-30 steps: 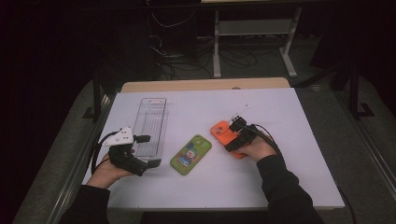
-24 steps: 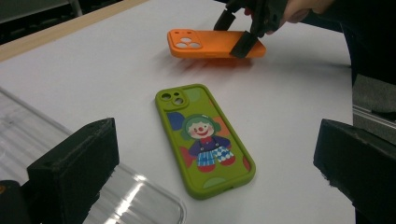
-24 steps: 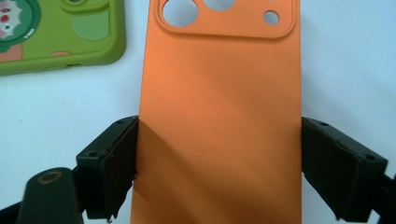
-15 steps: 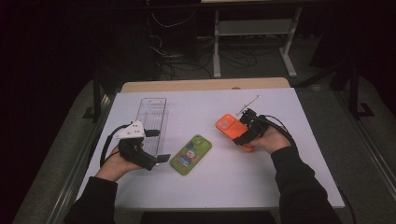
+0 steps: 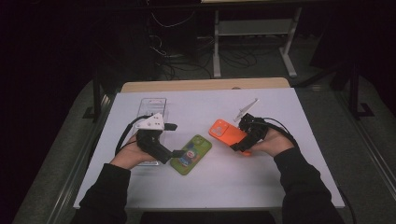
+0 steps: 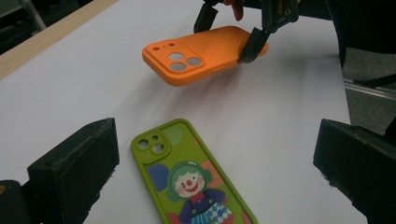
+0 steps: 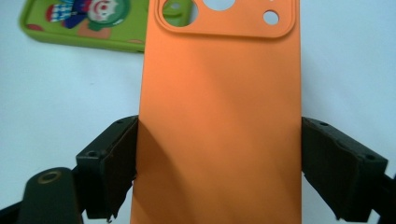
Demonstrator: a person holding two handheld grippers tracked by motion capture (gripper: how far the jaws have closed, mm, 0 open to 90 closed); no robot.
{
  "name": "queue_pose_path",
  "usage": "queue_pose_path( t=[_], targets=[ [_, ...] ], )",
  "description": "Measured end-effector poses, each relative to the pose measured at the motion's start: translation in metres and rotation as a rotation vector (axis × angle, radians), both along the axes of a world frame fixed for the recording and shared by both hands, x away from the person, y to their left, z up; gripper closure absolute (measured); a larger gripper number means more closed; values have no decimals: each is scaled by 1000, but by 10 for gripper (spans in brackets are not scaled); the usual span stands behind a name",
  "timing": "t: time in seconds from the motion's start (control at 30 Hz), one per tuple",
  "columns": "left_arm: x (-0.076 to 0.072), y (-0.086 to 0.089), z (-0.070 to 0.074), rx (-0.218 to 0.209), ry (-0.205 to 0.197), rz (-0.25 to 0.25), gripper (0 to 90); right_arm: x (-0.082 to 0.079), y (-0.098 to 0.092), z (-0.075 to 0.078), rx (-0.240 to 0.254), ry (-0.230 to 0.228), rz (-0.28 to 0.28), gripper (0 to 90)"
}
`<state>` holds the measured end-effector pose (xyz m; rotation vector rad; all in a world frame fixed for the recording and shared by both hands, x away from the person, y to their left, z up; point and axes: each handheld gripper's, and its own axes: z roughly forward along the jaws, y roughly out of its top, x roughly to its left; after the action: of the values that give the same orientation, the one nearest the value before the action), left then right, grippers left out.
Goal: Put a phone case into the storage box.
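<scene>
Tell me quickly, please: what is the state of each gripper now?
Left gripper: open, holding nothing, its jaws on either side of the green phone case.
Right gripper: shut on the orange phone case, lifted off the table.

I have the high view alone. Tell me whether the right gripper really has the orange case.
Observer: Yes. In the right gripper view, the right gripper clamps the orange case across its width, one jaw on each long side.
Operator: Say whether it is off the table.
Observer: The left gripper view shows the case held above the white table, with its shadow underneath.
Operator: Report the left gripper.
Observer: The left gripper is open, its jaws standing apart on either side of the green case, touching neither edge.
Operator: Describe that case.
Observer: It lies flat, camera cutouts toward the orange case, with a clown printed on it.
</scene>
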<state>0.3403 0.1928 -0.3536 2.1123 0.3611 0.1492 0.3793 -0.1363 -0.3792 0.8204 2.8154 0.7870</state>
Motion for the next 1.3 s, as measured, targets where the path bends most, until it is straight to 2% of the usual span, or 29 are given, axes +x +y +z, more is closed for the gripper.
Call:
queue_pose_path(
  t=[0.1, 0.13, 0.27, 0.47, 0.67, 0.73, 0.9, 1.1, 1.2, 1.3],
  targets=[
    [4, -8, 3, 15, -13, -6, 0, -2, 1, 0, 1, -1, 14, 151],
    [6, -11, 5, 7, -12, -6, 0, -4, 2, 1, 3, -13, 42, 151],
    [11, -21, 9, 7, -8, -39, 0, -8, 5, 1, -14, -15, 72, 152],
    [11, -30, 8, 4, -14, -83, 0, -12, 9, 2, -2, -20, 124, 152],
    [7, -38, 4, 41, -26, -114, 0, -20, 15, 4, -2, -36, 180, 151],
    [6, -39, 3, 50, -18, -123, 0, -26, 20, 4, -26, -56, 217, 152],
    [3, -47, -1, 64, -6, -152, 0, -32, 27, 1, -42, -51, 256, 152],
    [-1, -58, -9, 100, 9, -191, 0, -38, 37, -1, -48, -58, 330, 152],
    [-3, -61, -12, 144, 11, -204, 0, -41, 39, 0, -44, -52, 358, 152],
    [-4, -63, -14, 156, 15, -221, 0, -44, 43, 1, -49, -51, 386, 152]
  ],
)
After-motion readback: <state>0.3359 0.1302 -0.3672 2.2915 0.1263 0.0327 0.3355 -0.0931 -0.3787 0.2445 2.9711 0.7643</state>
